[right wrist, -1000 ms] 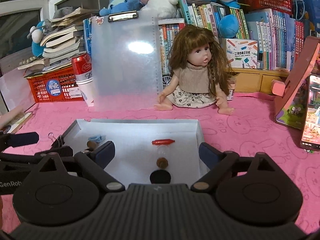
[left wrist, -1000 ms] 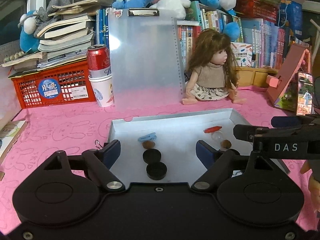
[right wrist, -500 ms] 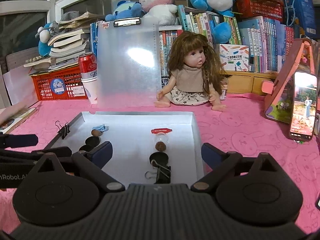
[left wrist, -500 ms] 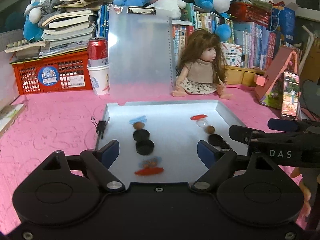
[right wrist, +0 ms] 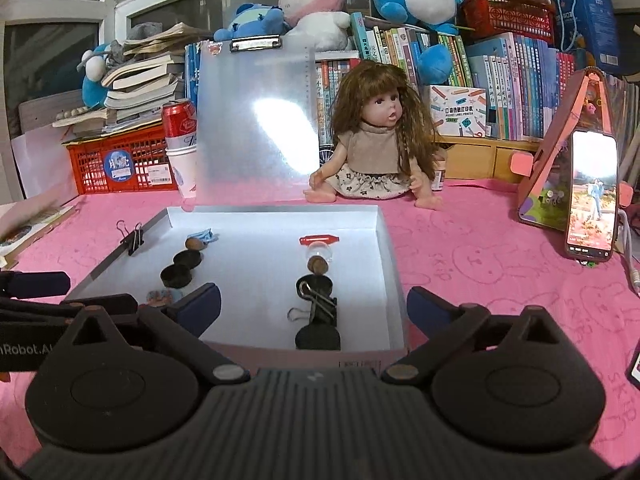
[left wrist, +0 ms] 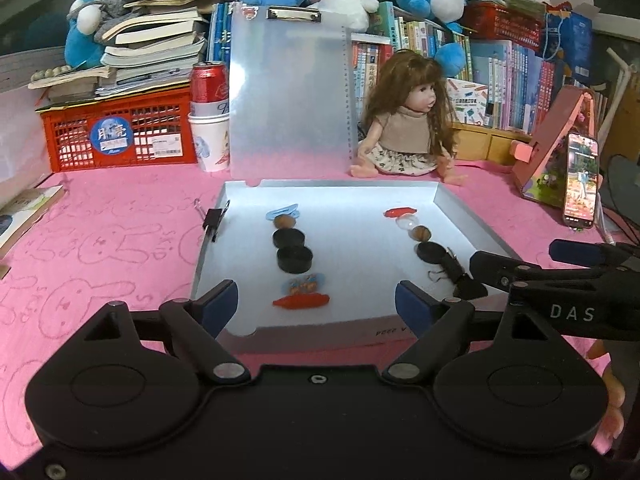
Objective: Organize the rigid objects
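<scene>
A shallow silver tray (left wrist: 460, 216) lies on the pink cloth with small things in two rows. The left row has a blue clip (left wrist: 282, 212), a brown nut (left wrist: 285, 222), two black caps (left wrist: 294, 259) and a red piece (left wrist: 301, 301). The right row has a red clip (right wrist: 319, 239), a clear bead (right wrist: 320, 252), a nut (right wrist: 316, 266), a black cap (right wrist: 314, 284), a binder clip (right wrist: 318, 306) and another cap (right wrist: 318, 336). My left gripper (left wrist: 316, 306) hovers open over the tray's near edge, holding nothing. My right gripper (right wrist: 314, 306) is beside it, jaws opening, holding nothing.
Another binder clip (right wrist: 134, 236) grips the tray's left rim. Behind the tray stand a clear clipboard (left wrist: 288, 92), a doll (right wrist: 376, 148), a red can on paper cups (left wrist: 208, 120) and a red crate (left wrist: 116, 132). A phone on a stand (right wrist: 592, 196) is at right.
Both grippers have drawn back from the tray, so its near end and more of the objects now show. The right gripper's jaws have spread wider.
</scene>
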`<state>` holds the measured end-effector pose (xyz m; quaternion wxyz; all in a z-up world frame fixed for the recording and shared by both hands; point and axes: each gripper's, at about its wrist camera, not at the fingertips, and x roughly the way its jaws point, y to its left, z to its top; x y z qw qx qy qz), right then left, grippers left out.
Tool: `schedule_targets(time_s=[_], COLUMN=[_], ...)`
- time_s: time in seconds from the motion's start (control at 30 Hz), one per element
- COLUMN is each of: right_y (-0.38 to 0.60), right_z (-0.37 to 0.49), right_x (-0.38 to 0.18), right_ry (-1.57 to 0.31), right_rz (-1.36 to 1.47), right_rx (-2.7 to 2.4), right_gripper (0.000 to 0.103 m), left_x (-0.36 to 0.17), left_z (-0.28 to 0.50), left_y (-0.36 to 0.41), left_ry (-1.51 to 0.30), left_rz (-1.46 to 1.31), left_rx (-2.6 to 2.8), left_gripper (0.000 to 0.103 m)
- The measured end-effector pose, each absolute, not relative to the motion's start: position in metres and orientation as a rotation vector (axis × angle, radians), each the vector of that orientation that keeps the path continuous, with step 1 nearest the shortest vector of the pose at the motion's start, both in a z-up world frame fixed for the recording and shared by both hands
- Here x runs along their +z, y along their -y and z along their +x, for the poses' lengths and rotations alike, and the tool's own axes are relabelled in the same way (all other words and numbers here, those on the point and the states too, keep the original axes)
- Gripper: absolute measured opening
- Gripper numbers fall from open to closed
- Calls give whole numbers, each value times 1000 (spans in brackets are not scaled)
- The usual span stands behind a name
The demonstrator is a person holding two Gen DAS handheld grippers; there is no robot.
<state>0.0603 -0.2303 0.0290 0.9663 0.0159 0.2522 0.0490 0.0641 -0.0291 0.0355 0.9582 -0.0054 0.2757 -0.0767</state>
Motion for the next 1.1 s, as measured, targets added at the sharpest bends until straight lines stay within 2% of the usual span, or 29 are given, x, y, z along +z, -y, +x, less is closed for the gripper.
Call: schedule_targets(time_s=[1.1], right_y=[235], right_z=[36], right_x=[-10], right_ry=[-622], right_rz=[42], right_rx=[66], right_gripper=[103], left_x=[-9], left_z=[46], left_y=[24], left_ry=[-663], left_rz=[9], left_rx=[-104], left_gripper=[86])
